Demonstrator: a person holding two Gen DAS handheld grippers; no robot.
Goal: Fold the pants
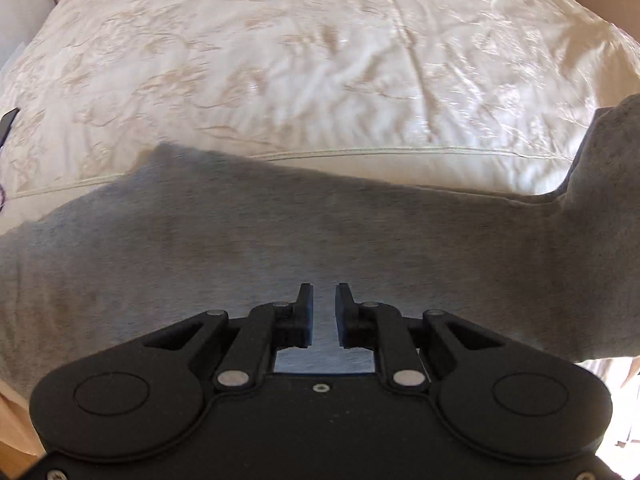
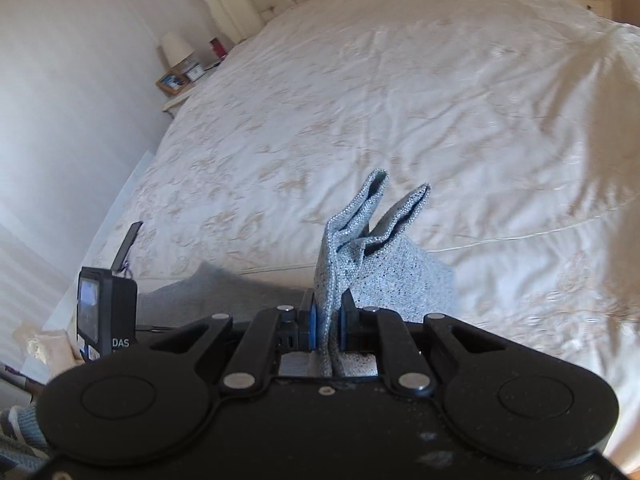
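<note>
Left wrist view: the left gripper (image 1: 324, 316) hovers over the grey pants (image 1: 280, 248), its jaws standing slightly apart with a narrow gap between the fingertips and nothing pinched in it. The fabric spreads wide under and ahead of the jaws, and at the far right it rises off the bedspread (image 1: 300, 60) — lifted there. Beyond the jaws lies the cream embroidered cover.

In the right wrist view the right gripper (image 2: 327, 320) is clamped on a bunched edge of the pants (image 2: 360, 248); two layered cloth ends stick up above the fingertips like a fork. To the left of these jaws, a dark device with a small screen (image 2: 106, 312) shows, and far off a lamp (image 2: 176, 49) on a nightstand beside the headboard (image 2: 248, 4).
</note>
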